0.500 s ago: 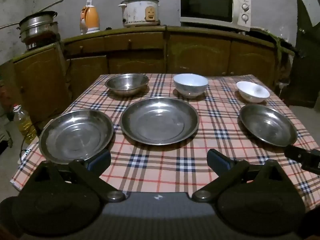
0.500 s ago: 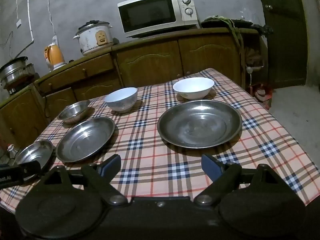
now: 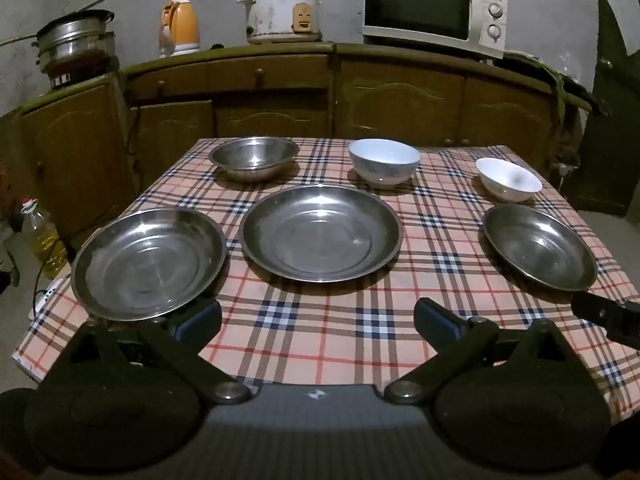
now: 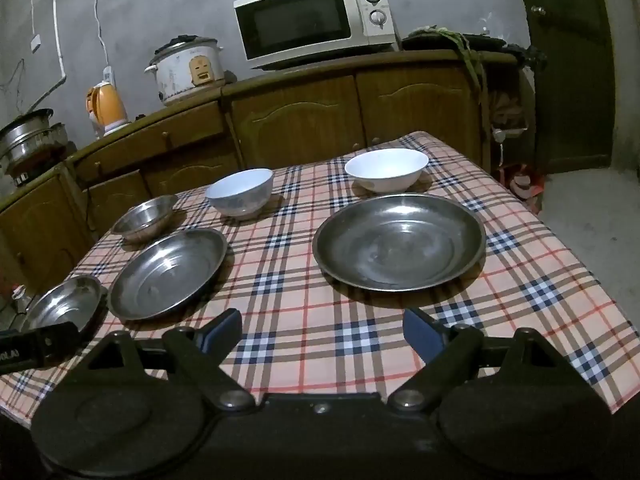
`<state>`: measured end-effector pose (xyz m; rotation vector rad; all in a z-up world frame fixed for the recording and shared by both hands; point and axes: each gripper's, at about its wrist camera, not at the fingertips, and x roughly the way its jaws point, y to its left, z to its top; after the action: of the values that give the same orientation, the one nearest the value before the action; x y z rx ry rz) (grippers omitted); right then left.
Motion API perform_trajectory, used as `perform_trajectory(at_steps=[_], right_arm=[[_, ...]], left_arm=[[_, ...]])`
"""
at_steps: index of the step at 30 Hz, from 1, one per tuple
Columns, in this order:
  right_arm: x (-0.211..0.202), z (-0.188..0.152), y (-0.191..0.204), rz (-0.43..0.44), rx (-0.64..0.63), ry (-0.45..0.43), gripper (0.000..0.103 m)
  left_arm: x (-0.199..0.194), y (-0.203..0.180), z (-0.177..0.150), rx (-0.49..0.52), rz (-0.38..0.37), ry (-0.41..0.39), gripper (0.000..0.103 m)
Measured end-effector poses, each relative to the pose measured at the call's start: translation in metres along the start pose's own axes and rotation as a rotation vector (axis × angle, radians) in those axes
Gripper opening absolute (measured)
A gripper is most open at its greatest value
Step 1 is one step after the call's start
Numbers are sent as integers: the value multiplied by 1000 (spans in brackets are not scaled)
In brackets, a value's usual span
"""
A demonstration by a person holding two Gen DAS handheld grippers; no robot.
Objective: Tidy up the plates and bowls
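Three steel plates lie on the checked tablecloth point(image 3: 440, 248): a left plate point(image 3: 148, 262), a larger middle plate point(image 3: 320, 232) and a right plate point(image 3: 538, 252). Behind them stand a steel bowl point(image 3: 254, 156), a pale blue bowl point(image 3: 384, 160) and a white bowl point(image 3: 508, 178). My left gripper point(image 3: 318, 320) is open over the table's near edge, its left finger just in front of the left plate, holding nothing. My right gripper point(image 4: 322, 332) is open and empty in front of the right plate point(image 4: 400, 242), with the white bowl point(image 4: 386, 170) behind that plate.
Wooden cabinets point(image 3: 400, 100) run behind the table, carrying a microwave point(image 3: 432, 8), a rice cooker point(image 3: 282, 10), an orange kettle point(image 3: 180, 26) and steel pots point(image 3: 74, 42). An oil bottle point(image 3: 42, 236) stands on the floor at the left. A dark door point(image 4: 568, 60) is at the right.
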<state>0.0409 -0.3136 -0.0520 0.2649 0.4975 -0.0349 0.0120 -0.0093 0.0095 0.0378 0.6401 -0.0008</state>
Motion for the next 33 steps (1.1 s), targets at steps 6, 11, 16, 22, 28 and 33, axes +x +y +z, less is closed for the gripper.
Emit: perform_trajectory(at_steps=[6, 11, 16, 22, 28, 33], right_arm=[[6, -2, 1, -3, -6, 4, 103], [8, -2, 2, -4, -7, 11, 103], [9, -3, 2, -4, -7, 14, 103], [10, -4, 1, -7, -7, 16, 103], [12, -5, 2, -8, -8, 20, 103], [15, -7, 3, -11, -14, 24, 103]], left_arm=[[4, 5, -5, -15, 5, -13, 103], [5, 17, -9, -28, -5, -16, 103], [8, 23, -11, -33, -4, -18, 103], [10, 28, -12, -40, -7, -17, 103], [13, 32, -13, -42, -1, -11, 103], [16, 35, -14, -45, 0, -7, 103]])
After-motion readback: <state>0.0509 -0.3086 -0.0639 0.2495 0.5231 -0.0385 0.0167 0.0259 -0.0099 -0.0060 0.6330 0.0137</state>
